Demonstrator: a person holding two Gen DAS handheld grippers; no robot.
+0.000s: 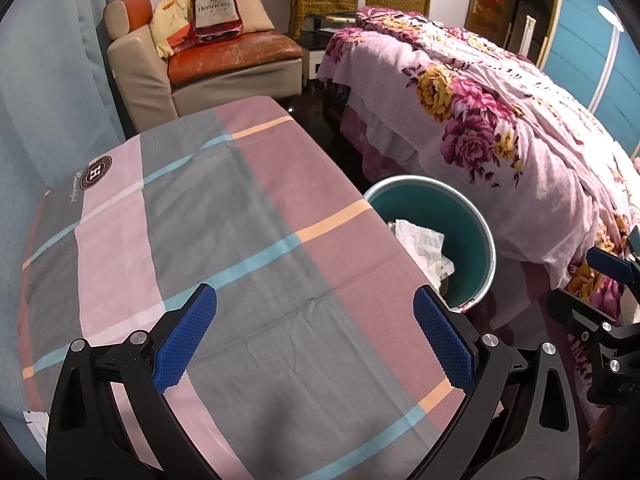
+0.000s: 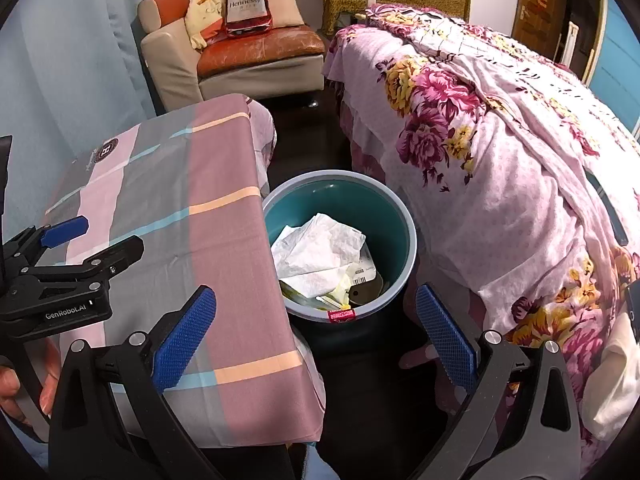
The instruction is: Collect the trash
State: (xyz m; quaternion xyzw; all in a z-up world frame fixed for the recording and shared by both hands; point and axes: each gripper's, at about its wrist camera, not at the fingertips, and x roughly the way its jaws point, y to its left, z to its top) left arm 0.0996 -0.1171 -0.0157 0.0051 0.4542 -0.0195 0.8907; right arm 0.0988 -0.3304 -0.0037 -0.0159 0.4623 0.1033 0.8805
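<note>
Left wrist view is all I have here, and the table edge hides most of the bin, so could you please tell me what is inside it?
Observer: In the right wrist view the bin holds crumpled white paper, with yellowish scraps and a barcoded label beneath it.
Operator: Thank you. Is my left gripper holding anything?
Observer: No. The left gripper is open and empty over the tablecloth.
Operator: And the right gripper, which I only glimpse at my frame's edge?
Observer: The right gripper is open and empty too, hanging above the bin's near rim, beside the bed.
</note>
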